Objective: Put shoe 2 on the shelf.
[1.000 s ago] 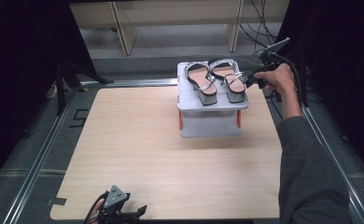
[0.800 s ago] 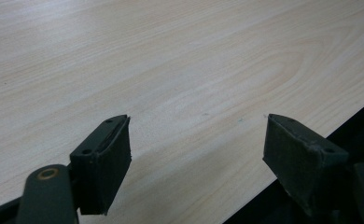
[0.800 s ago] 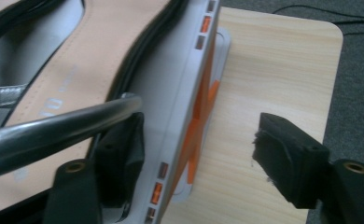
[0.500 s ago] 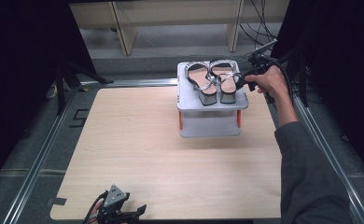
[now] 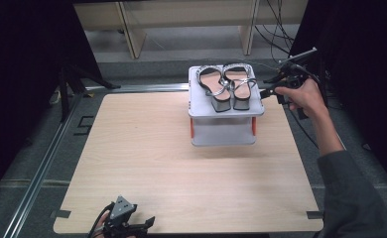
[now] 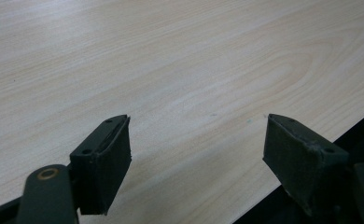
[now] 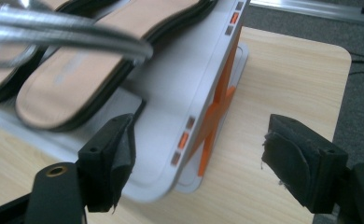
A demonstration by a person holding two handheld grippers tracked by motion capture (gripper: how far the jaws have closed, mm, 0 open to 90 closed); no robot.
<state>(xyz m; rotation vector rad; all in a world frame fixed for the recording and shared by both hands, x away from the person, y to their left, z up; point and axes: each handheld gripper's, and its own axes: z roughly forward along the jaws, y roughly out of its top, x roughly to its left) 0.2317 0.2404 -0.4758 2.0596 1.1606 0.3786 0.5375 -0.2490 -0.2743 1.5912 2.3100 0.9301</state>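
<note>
right hand-held gripper (image 5: 267, 85) open, beside sandals (image 5: 228, 85)

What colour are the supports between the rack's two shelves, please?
Orange supports, clearest in the right gripper view, under the grey rack.

Sandals (image 5: 227, 85) have tan insoles, black soles and shiny silver straps. The little stand (image 5: 226, 121) under them is light grey with orange legs and tiny orange and grey marks along its edge. The surface (image 5: 147, 163) is pale wood grain. Both hand-held grippers are black with black pads.
</note>
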